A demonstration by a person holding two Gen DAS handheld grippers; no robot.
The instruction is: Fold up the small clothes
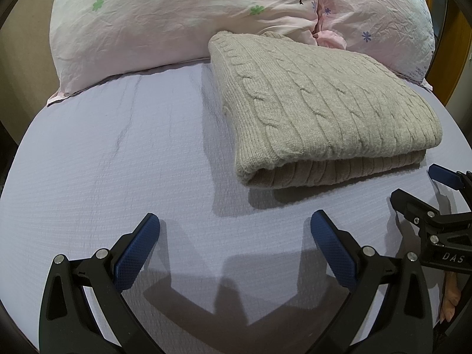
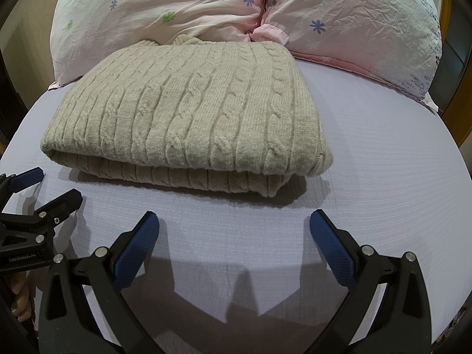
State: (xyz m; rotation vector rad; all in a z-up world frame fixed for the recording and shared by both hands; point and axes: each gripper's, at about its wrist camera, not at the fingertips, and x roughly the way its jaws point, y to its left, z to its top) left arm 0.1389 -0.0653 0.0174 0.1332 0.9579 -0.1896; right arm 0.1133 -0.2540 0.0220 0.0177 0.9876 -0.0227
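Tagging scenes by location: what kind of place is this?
Most likely a bedroom, on a bed: a folded sweater lies on a lavender sheet, with floral pillows behind it.

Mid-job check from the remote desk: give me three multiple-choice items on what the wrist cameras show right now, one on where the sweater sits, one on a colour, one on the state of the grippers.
1. Where does the sweater lie?
A. On the lilac bed sheet, its far edge against the pillows
B. On top of the pillows
C. Hanging from a gripper

2. What colour is the sweater?
A. Navy
B. Beige
C. Red

3. How do the left gripper and right gripper stand?
A. Both shut on the sweater
B. One open, one shut
C. Both open, holding nothing

Answers:
1 A: it rests folded on the sheet with the floral pillows right behind it.
2 B: the cable knit reads pale beige in both views.
3 C: each wrist view shows its blue pads spread wide over bare sheet, short of the sweater.
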